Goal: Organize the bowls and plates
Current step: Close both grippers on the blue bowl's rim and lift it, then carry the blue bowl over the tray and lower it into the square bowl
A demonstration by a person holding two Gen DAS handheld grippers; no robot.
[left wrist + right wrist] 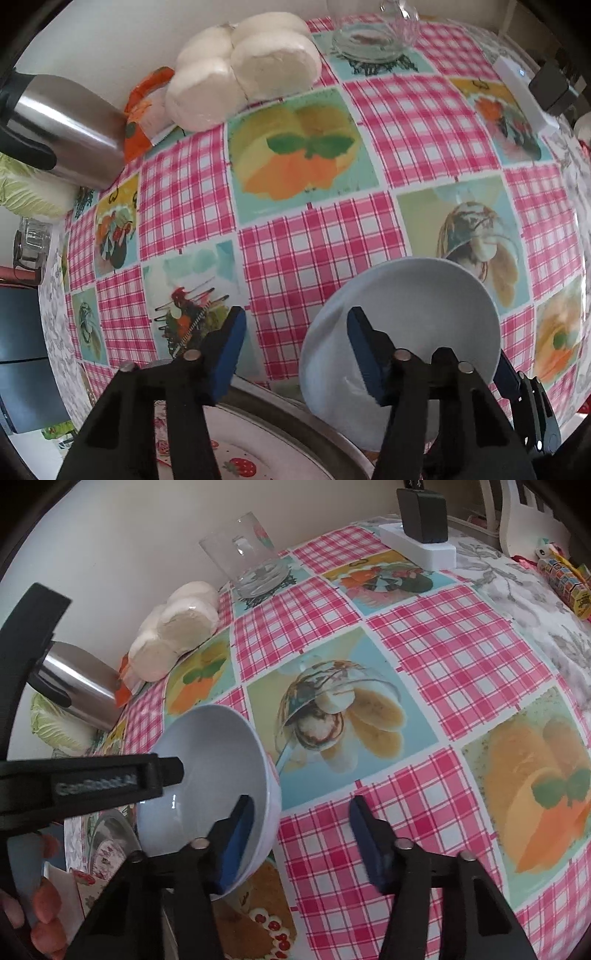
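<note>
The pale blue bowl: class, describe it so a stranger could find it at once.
On the pink-checked tablecloth, look at the near edge, between the two tongs. The pale blue bowl sits tilted there, plain and glossy, unlike the strawberry-patterned plate beside it.

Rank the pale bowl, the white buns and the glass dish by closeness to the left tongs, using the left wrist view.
1. Pale bowl, at the left tongs, right side.
2. White buns, far left.
3. Glass dish, far edge, right of the buns.
</note>
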